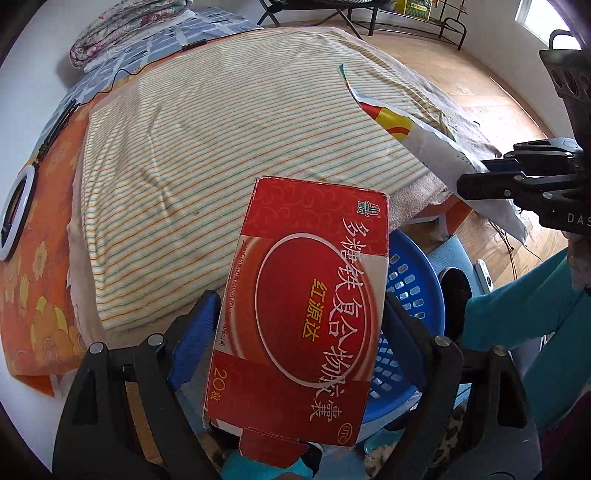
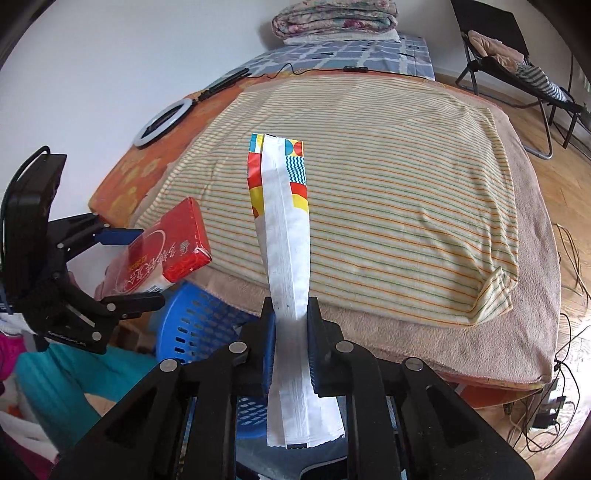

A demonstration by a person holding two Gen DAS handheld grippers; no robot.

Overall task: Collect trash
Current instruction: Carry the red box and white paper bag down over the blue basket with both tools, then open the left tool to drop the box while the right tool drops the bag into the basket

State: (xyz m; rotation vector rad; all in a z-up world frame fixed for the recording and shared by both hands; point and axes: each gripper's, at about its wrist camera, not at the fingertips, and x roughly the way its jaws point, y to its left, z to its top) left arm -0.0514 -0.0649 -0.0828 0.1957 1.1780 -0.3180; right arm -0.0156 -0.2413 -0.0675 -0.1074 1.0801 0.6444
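A bed with a striped blanket (image 2: 369,177) is seen past both sets of jaws, with wood floor (image 1: 461,81) beyond it and a blue basket (image 1: 410,295) just below. The red box (image 1: 306,306) is held between the wide-set jaws of the left gripper (image 1: 295,332), and the long white wrapper (image 2: 286,258) is pinched in the narrow jaws of the right gripper (image 2: 290,343). Only the right view shows the folding chair (image 2: 517,55) and the ring light (image 2: 166,123) far past the jaws.

A cream blanket with orange and green stripes (image 2: 369,192) is spread across the bed. A white ring light (image 2: 162,123) is seen upper left, a folded floral quilt (image 2: 332,16) at the top, a black folding chair (image 2: 517,70) upper right.
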